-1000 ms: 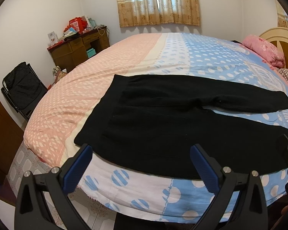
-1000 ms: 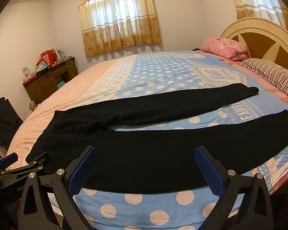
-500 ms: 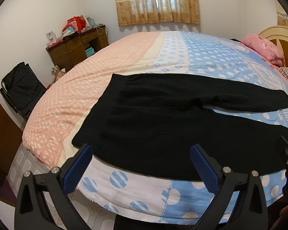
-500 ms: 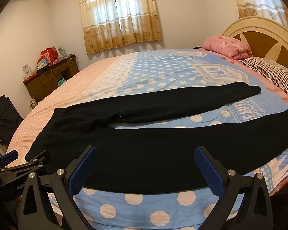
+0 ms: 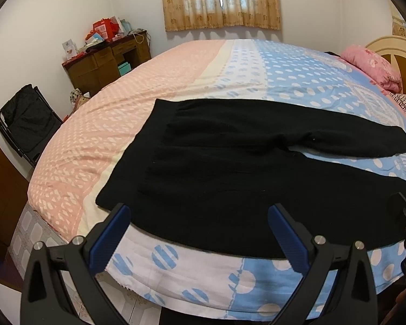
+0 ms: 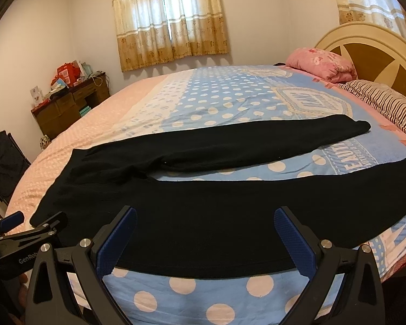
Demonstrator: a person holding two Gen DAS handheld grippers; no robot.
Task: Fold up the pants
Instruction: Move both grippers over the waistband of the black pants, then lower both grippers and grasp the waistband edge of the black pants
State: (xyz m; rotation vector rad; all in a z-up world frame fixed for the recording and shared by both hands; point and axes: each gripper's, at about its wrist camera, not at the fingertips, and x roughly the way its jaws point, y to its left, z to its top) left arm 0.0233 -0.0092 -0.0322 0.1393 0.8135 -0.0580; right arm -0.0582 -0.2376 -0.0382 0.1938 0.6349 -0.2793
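Black pants lie flat on the bed, waist to the left, both legs spread apart and running right. In the right wrist view the pants show one leg far and one leg near. My left gripper is open and empty, hovering at the near bed edge just short of the waist end. My right gripper is open and empty, hovering over the near edge of the near leg. The left gripper also shows in the right wrist view at the waist corner.
The bed has a pink and blue dotted cover. A pink pillow and striped pillow lie by the headboard. A wooden desk and a black folding chair stand left of the bed.
Both grippers have drifted slightly forward and lower toward the near edge of the pants. Both stay open. The pants have not moved.
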